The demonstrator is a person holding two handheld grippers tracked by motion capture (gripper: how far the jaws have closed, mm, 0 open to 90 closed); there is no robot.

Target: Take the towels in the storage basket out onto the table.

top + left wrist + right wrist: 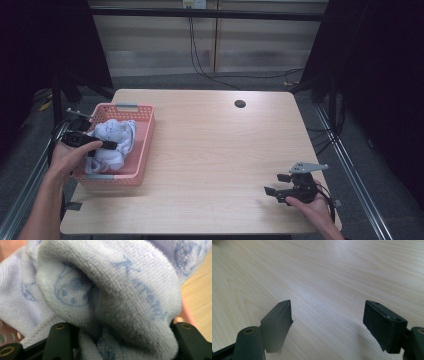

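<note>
A crumpled white towel with pale blue print [114, 140] lies in a pink plastic basket [141, 150] at the table's left edge. My left gripper [107, 146] reaches into the basket over the towel. In the left gripper view its jaws stand wide apart, and a thick fold of the towel [112, 295] bulges between them; the left gripper [120, 340] is open around the cloth. My right gripper [276, 183] rests low near the table's front right corner. It is open, and bare wood lies between the jaws of the right gripper [328, 325].
The light wooden table [215, 150] has a round cable hole [240, 104] at the back. Dark frame posts and cables stand beyond the table's far edge. The basket's grey handle [126, 106] sits on its far rim.
</note>
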